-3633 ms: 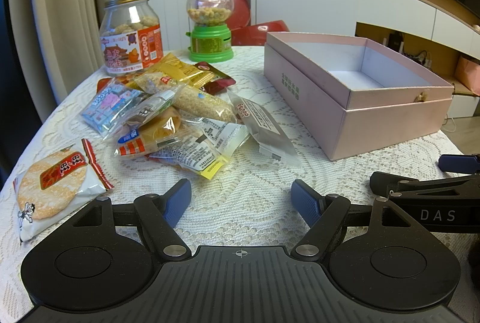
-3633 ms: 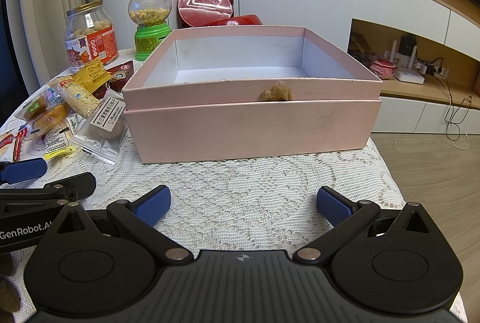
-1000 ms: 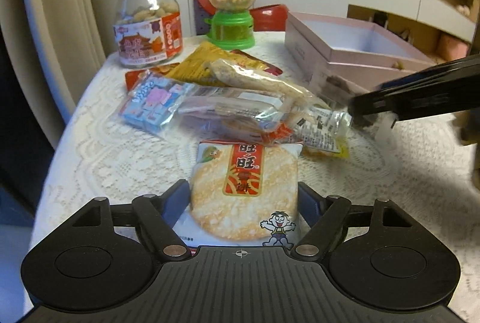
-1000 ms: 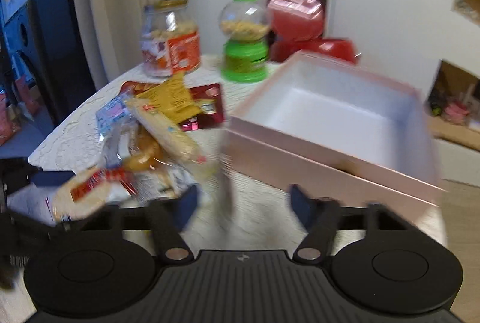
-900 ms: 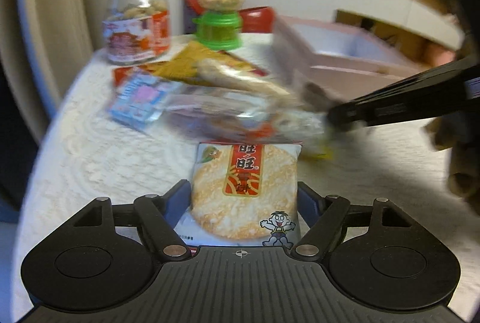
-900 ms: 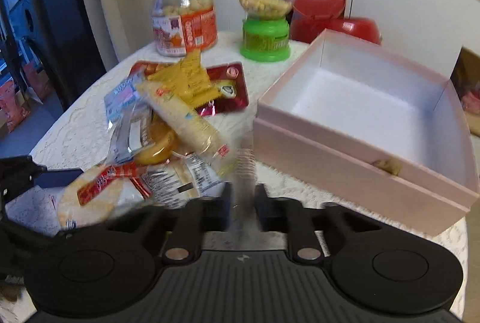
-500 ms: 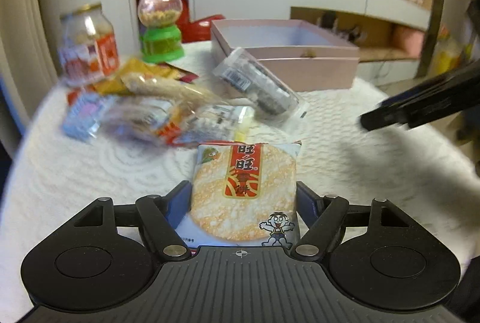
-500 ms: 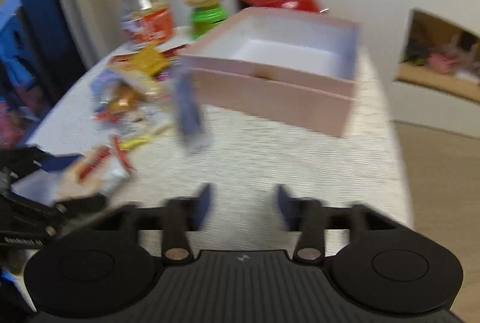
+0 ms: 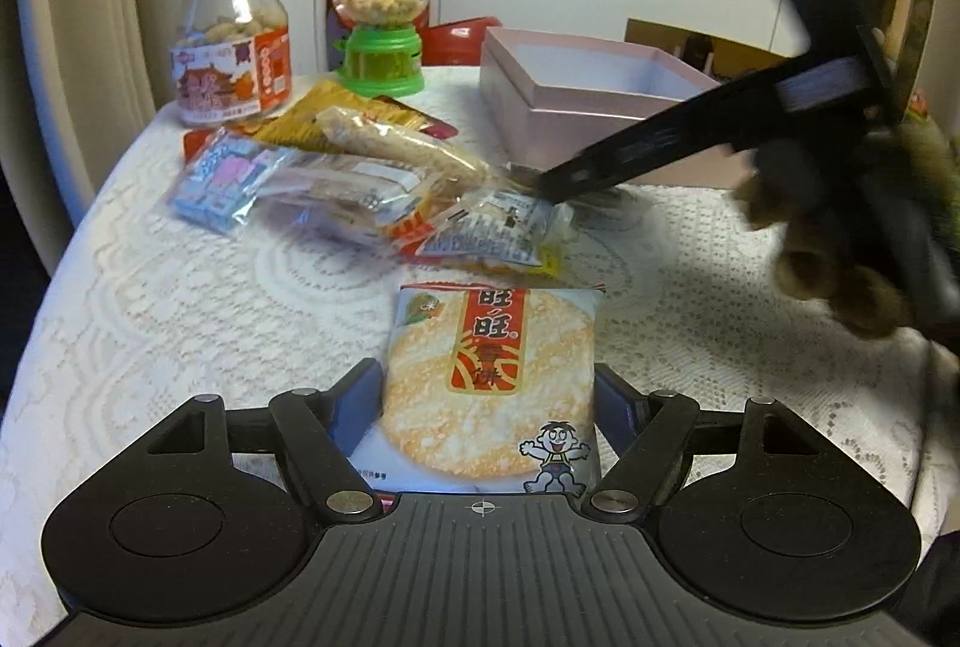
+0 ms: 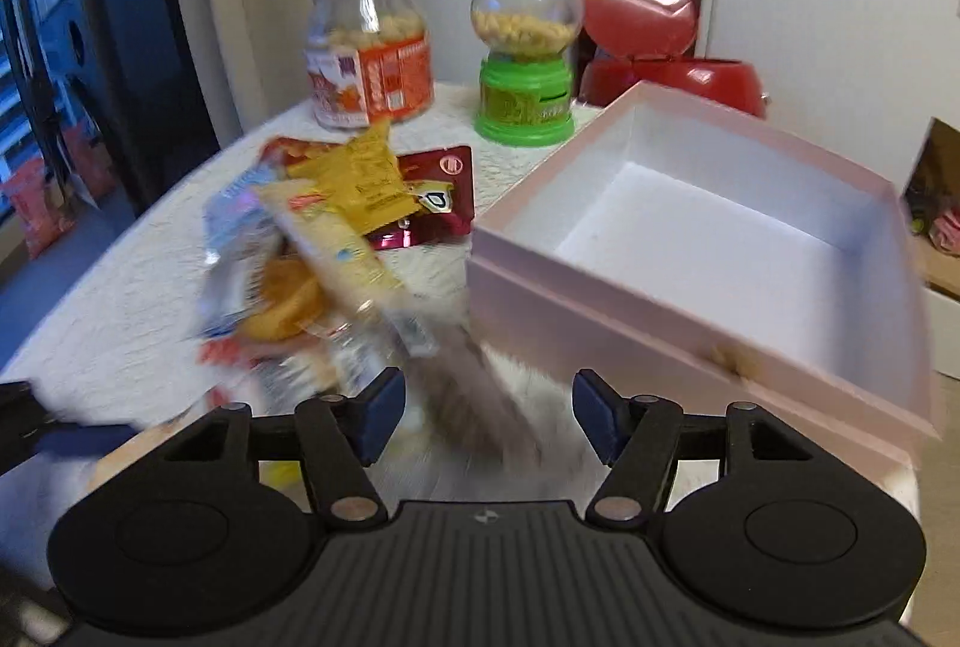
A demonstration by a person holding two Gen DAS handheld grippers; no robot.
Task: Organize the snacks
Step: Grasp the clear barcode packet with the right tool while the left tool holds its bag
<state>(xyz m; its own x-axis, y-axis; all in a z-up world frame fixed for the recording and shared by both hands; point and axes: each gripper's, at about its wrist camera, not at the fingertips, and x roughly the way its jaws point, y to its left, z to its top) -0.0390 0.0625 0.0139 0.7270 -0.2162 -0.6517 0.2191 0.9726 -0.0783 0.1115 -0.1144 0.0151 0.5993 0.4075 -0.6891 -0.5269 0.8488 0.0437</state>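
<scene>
My left gripper (image 9: 487, 395) is shut on a rice cracker packet (image 9: 489, 377), held between its blue pads above the lace tablecloth. A pile of snack packets (image 9: 360, 185) lies beyond it, left of the open pink box (image 9: 576, 101). My right gripper (image 10: 483, 410) is open, low over the table, with a blurred silvery packet (image 10: 468, 395) between its fingers; I cannot tell if they touch it. In the left wrist view the right gripper's tip (image 9: 558, 179) reaches the pile's right edge. The pile (image 10: 312, 251) and the empty pink box (image 10: 708, 233) also show in the right wrist view.
A glass jar of snacks (image 9: 231, 47) and a green candy dispenser (image 9: 381, 29) stand at the back of the round table. A red container (image 10: 666, 47) sits behind the box. The table edge drops off at left and right.
The right gripper has swung back toward the pile and opened wider, now around the silvery packet beside the box. The left gripper still holds the rice cracker packet and has turned back toward the pile.
</scene>
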